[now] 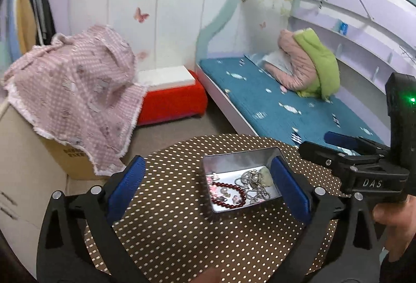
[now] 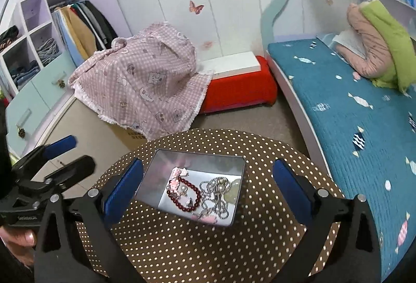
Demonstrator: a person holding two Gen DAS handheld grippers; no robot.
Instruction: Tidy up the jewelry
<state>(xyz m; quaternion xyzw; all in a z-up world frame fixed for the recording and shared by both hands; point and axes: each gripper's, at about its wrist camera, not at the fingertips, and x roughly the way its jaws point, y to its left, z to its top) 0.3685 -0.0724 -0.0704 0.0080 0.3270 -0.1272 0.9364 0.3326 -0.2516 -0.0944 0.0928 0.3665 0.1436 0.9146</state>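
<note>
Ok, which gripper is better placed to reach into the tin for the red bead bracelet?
Probably the right gripper: open, its fingers frame the tin with the bracelet nearly centred. The left gripper, also open, sits off to one side.

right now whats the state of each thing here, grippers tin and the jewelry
left gripper: open, empty, raised above the table
right gripper: open, empty, raised above the table
metal tin: lidless, upright on the dotted table
red bead bracelet: lying inside the tin
silver chain: heaped inside the tin, beside the bracelet
pink hair clips: loose inside the tin
</note>
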